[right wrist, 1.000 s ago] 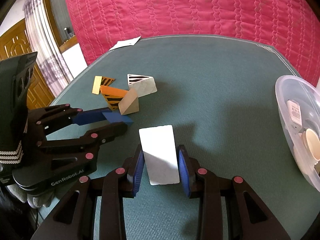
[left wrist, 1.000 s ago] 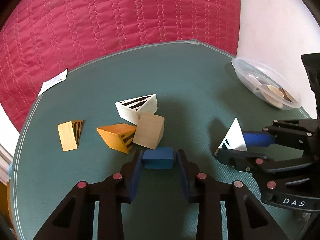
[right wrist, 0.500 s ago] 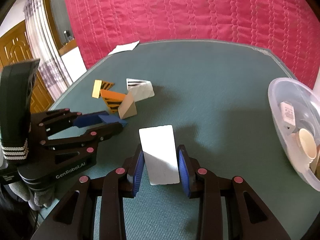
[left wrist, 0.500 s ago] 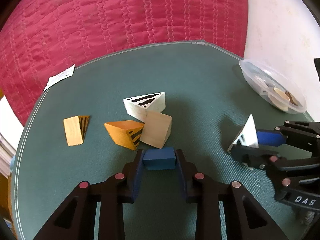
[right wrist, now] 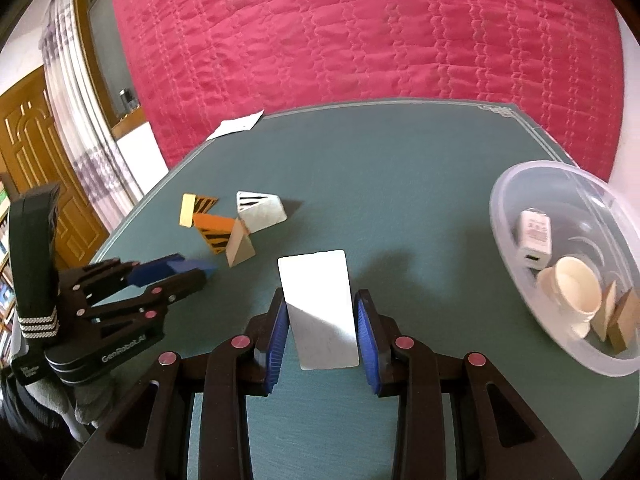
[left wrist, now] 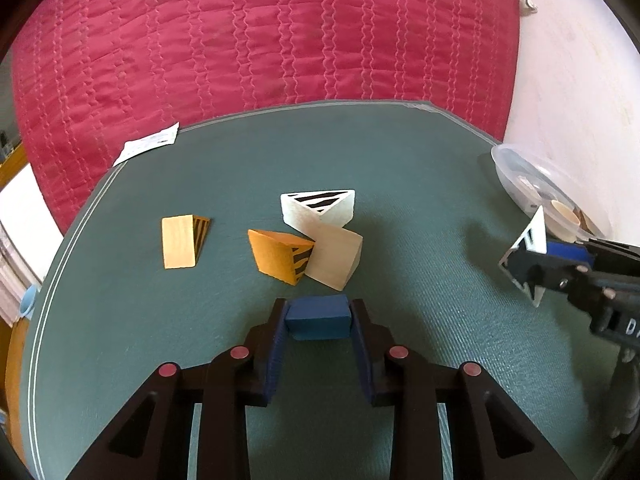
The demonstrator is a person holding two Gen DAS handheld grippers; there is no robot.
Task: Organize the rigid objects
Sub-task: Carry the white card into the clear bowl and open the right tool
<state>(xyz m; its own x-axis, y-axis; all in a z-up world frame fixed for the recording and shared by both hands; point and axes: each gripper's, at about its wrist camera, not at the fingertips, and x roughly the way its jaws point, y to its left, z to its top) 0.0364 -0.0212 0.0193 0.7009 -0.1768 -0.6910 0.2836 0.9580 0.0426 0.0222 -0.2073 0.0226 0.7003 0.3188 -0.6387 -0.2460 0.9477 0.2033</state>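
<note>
My right gripper [right wrist: 320, 320] holds the white wedge [right wrist: 318, 308], and the bowl [right wrist: 520, 184] sits just to its right, so this hand is nearer. My left gripper [left wrist: 319, 322] holds the blue block [left wrist: 318, 316], far left of the bowl.

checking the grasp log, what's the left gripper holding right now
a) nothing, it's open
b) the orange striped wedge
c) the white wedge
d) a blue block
d: in the left wrist view the left gripper has its fingers closed on the sides of the blue block, while the white wedge sits in the right gripper and the orange striped wedge lies on the table.
</note>
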